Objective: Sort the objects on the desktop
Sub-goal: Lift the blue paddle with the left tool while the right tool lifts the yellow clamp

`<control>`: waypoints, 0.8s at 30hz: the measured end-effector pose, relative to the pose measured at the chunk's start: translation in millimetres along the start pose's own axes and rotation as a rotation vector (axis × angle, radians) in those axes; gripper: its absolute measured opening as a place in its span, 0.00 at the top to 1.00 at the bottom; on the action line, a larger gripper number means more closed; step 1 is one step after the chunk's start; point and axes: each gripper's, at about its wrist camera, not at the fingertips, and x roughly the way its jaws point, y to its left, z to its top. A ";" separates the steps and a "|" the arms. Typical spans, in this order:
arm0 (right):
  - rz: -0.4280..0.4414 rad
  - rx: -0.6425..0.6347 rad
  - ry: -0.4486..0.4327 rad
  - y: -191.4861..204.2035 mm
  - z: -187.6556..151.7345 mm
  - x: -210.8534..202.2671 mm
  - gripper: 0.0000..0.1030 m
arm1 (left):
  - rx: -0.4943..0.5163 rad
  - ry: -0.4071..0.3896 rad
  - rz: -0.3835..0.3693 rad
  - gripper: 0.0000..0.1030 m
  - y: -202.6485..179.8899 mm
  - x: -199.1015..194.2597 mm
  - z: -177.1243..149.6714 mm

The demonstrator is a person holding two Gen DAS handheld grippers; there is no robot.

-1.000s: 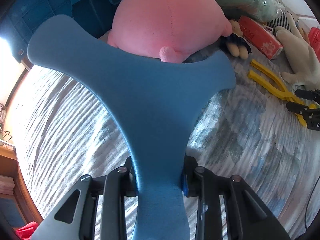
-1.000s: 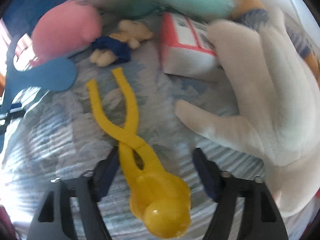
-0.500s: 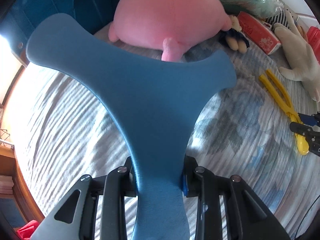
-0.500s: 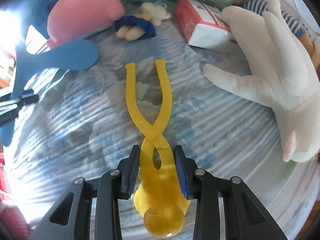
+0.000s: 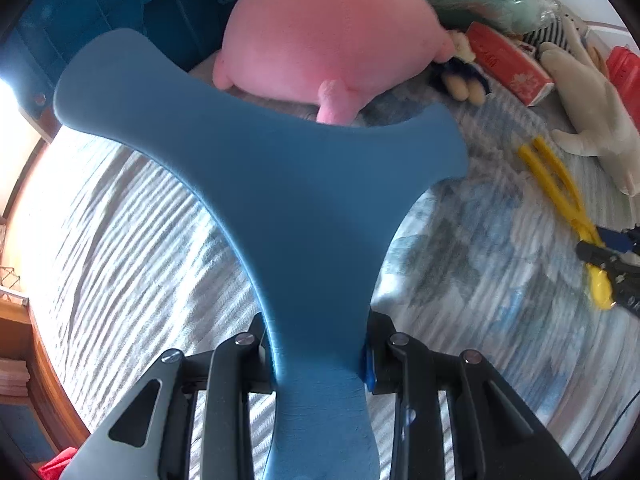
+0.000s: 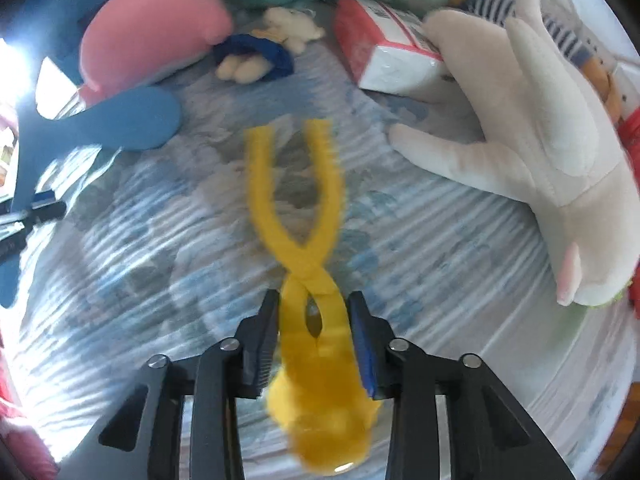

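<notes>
gripping one arm of the blue three-armed toy, the left gripper is clenched tight in its own view, likely carrying the toy to its sorting spot; the toy covers the centre and hides part of the pink plush at 12 o'clock. in the right wrist view the right gripper has just been closing and now clasps the yellow tongs by the crossed middle, handles toward 12 o'clock over the bedspread, white plush at 2 o'clock; blur smears the tongs' scoop end.
</notes>
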 end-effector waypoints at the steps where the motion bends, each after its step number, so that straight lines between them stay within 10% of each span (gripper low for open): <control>1: 0.004 0.003 0.003 3.3 -3.3 -1.8 0.68 | 0.009 -0.017 -0.009 0.72 -0.1 -8.6 -0.8; 24: -0.034 0.033 -0.280 107.3 6.2 -157.5 0.68 | 0.083 -0.257 -0.097 0.73 41.6 -174.3 -43.1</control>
